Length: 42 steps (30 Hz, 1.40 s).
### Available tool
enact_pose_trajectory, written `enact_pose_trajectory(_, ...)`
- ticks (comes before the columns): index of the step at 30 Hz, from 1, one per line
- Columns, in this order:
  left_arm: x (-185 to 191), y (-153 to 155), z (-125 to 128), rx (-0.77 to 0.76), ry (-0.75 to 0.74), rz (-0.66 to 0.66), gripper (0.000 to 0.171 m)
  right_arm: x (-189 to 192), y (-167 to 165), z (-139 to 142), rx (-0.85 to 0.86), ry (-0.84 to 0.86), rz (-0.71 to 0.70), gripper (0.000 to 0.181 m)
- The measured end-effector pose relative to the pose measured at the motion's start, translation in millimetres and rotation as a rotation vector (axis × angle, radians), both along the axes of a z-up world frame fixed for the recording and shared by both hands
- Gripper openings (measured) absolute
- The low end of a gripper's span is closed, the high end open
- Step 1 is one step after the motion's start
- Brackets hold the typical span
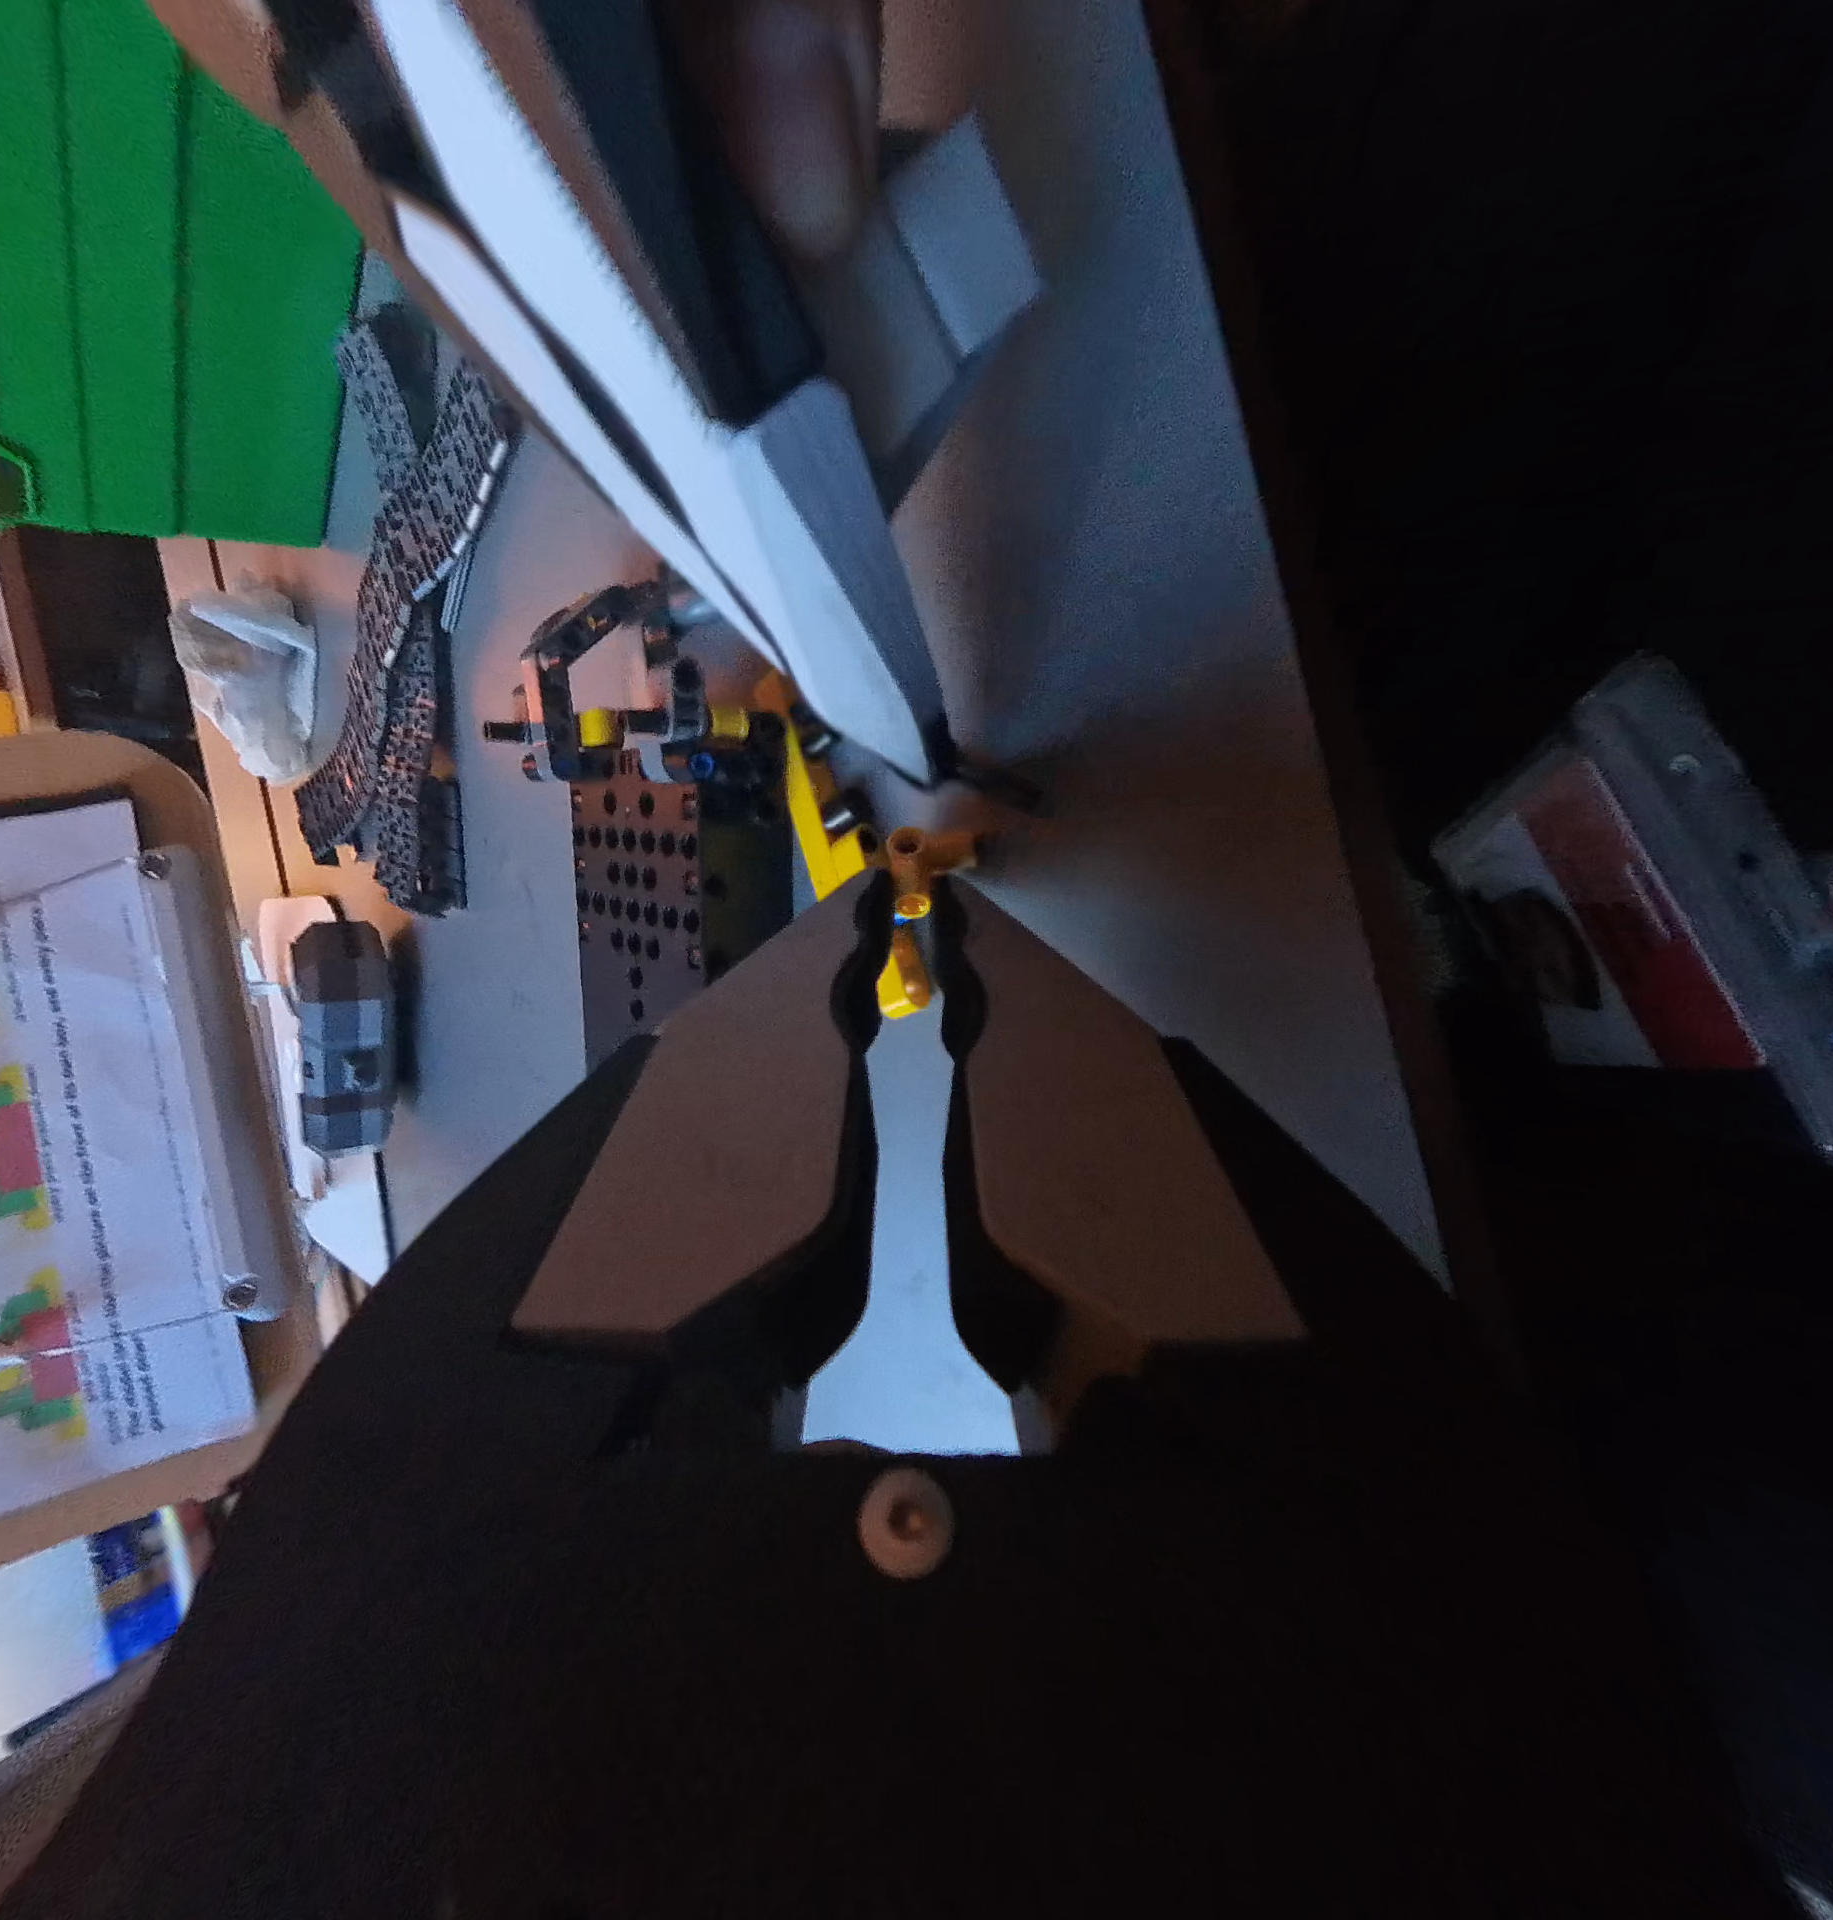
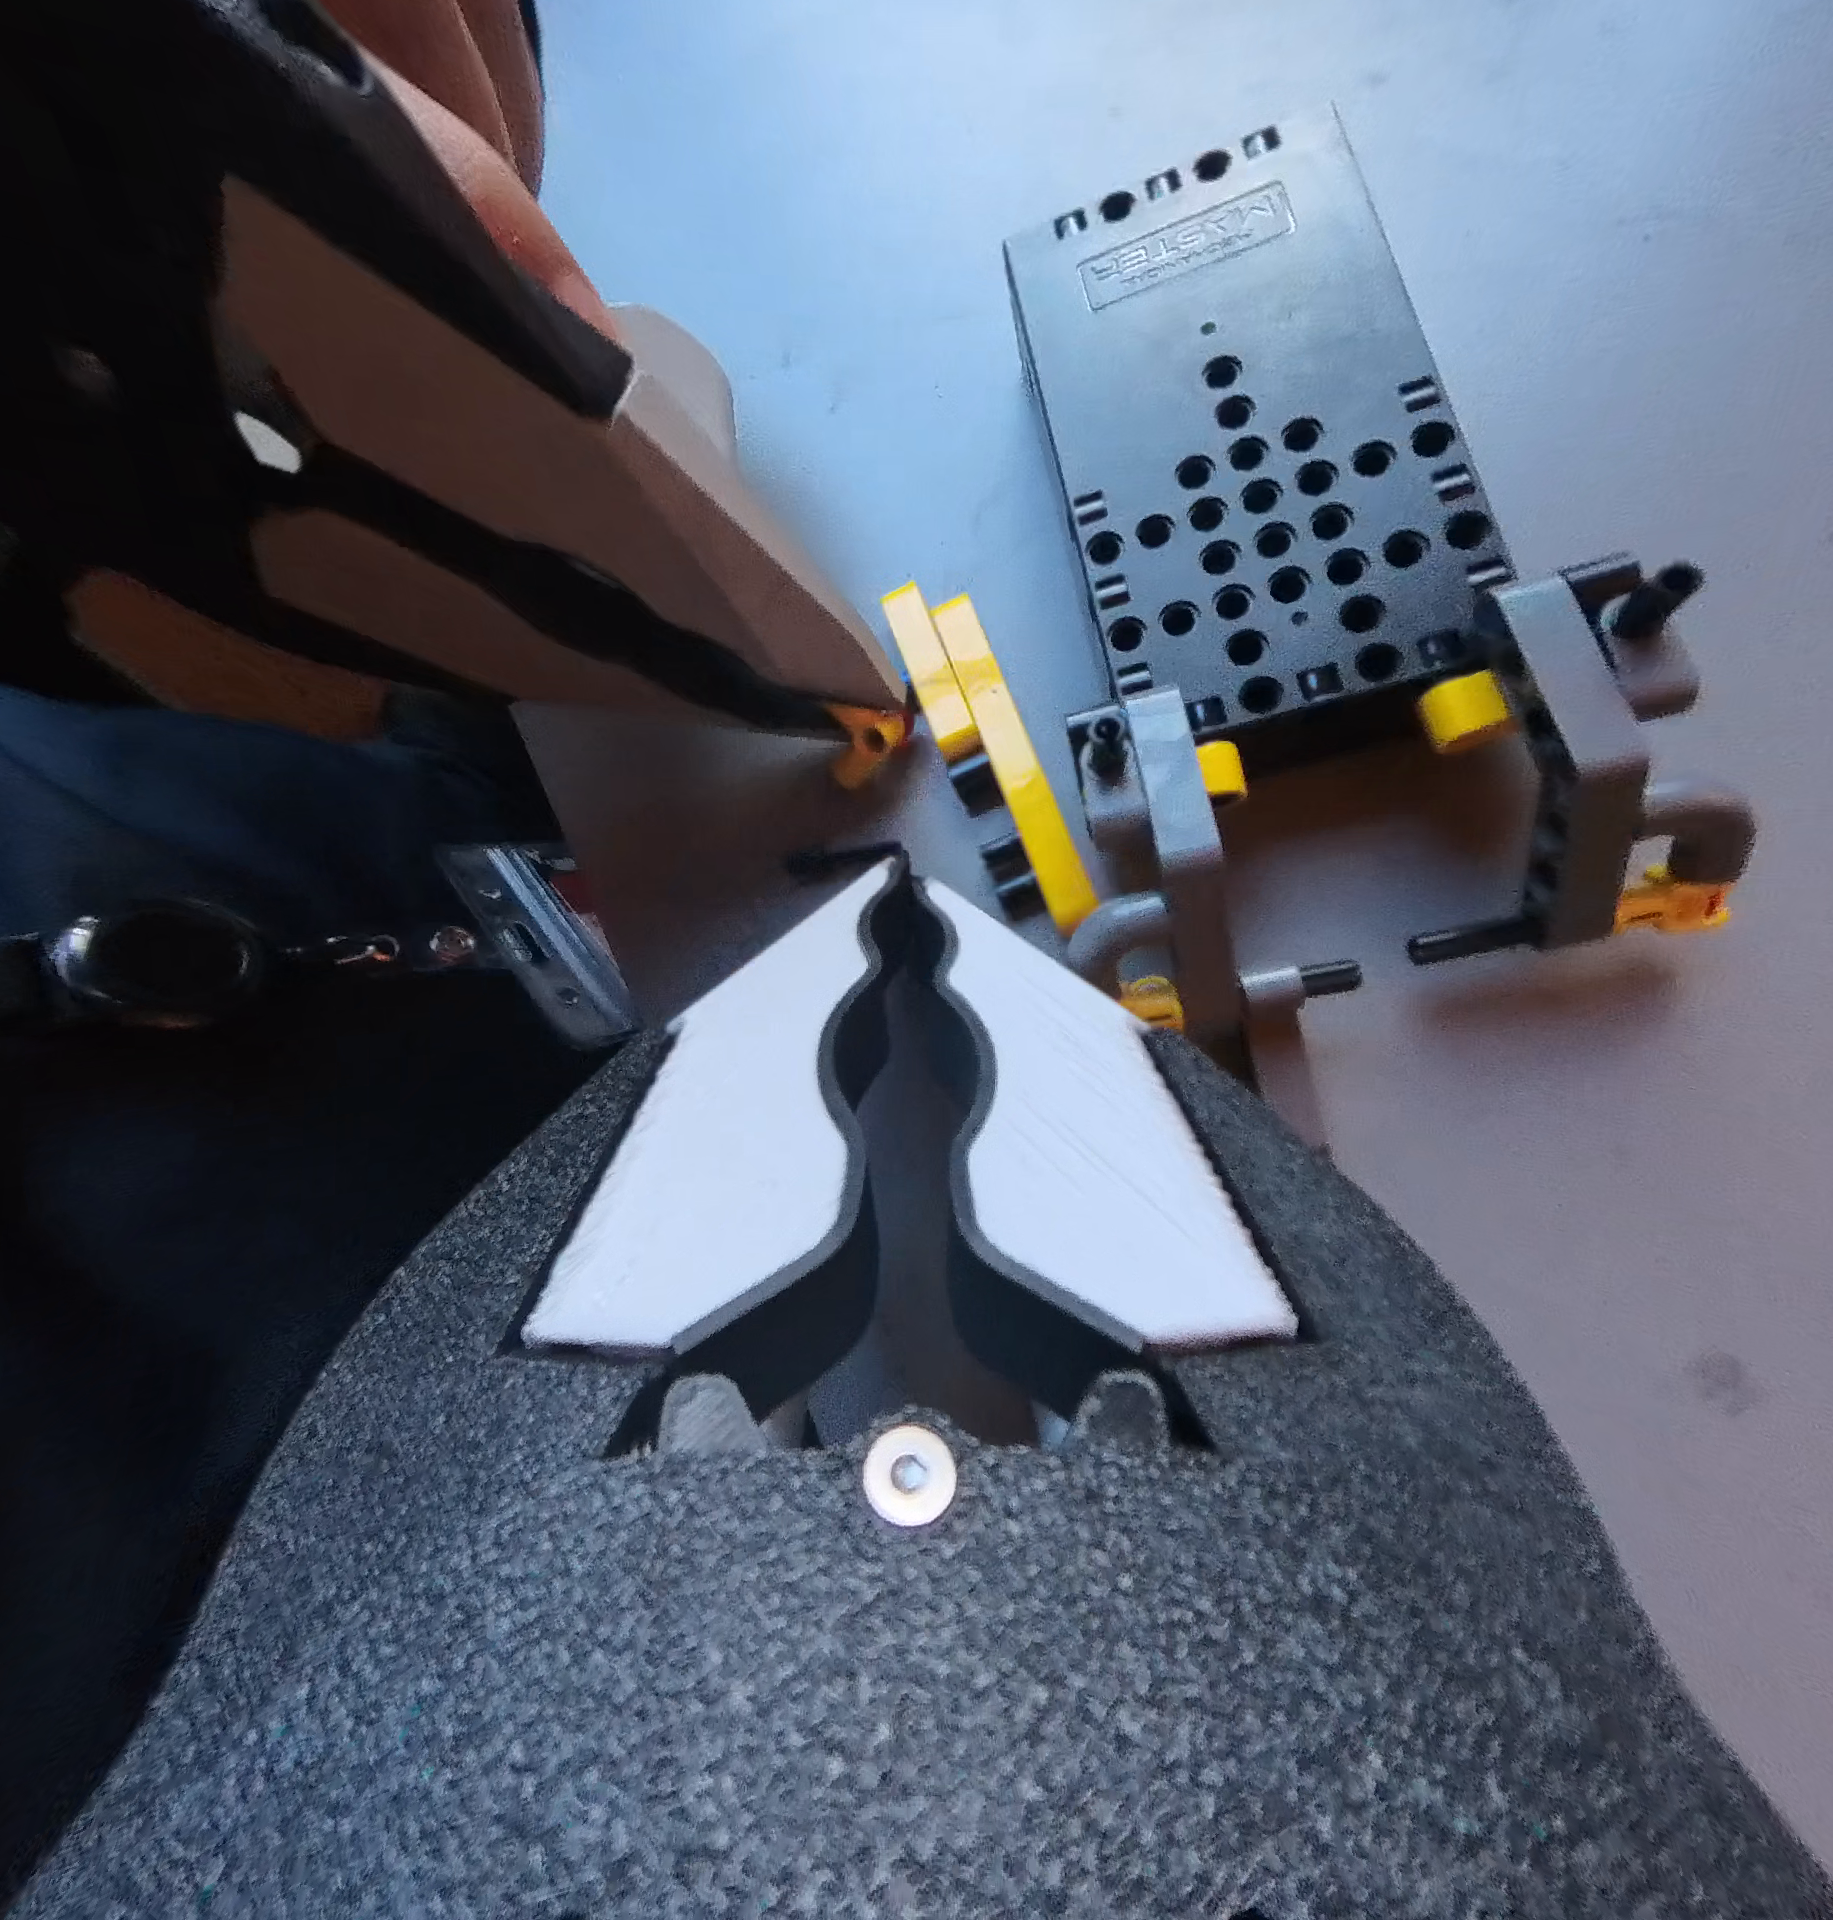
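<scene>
My left gripper (image 1: 907, 891) is shut on a small yellow connector piece (image 1: 910, 852) that sticks out past its tips; it also shows in the right wrist view (image 2: 872, 740). My right gripper (image 2: 901, 871), with white fingers (image 2: 1057, 1122), is shut on a thin black pin (image 2: 820, 860). The two tips are close together, just above the grey table, with the pin (image 1: 1000, 792) near the connector. Beyond them lie two yellow beams (image 2: 979, 727) and a black perforated box (image 2: 1255, 468) with grey frame parts (image 2: 1166, 800) attached.
In the left wrist view a green bin (image 1: 143, 291), black track links (image 1: 403, 665), a crumpled tissue (image 1: 247, 665), a grey motor block (image 1: 346, 1039) and a tray with printed sheets (image 1: 60, 1143) lie to the left. A badge reel (image 2: 164, 961) hangs by the person's dark clothing. Both grippers' tips are close together, under 4 cm apart.
</scene>
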State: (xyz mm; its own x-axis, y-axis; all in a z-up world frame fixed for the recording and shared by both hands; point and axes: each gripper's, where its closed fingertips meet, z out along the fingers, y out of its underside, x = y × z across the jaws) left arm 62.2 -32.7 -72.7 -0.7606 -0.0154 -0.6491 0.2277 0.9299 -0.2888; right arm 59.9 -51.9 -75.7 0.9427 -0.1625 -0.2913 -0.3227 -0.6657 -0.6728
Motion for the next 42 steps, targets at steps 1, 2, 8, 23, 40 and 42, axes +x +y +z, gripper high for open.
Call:
enact_pose_trajectory(1, 1, 3, 0, -0.015, 0.016, 0.017, 0.004, -1, -1, -1, 0.007, 0.004, -0.003, 0.0)
enact_pose_trajectory(2, 2, 5, -1, -0.029, 0.031, 0.038, 0.004, -1, -2, -1, 0.014, 0.0, -0.008, 0.0)
enact_pose_trajectory(8, 6, 11, -2, -0.055, 0.024, 0.097, 0.004, -1, -8, 6, 0.041, -0.086, -0.085, 0.006)
enact_pose_trajectory(23, 4, 31, 7, 0.199, -0.196, 0.096, 0.004, 0, -4, 6, -0.037, -0.375, -0.183, 0.018)
enact_pose_trajectory(40, -7, 20, 3, 0.333, -0.26, -0.039, 0.004, -15, 14, -1, 0.012, -0.296, -0.158, 0.004)
enact_pose_trajectory(42, -7, 19, 2, 0.326, -0.255, -0.037, 0.004, -16, 14, -1, 0.024, -0.285, -0.159, 0.003)
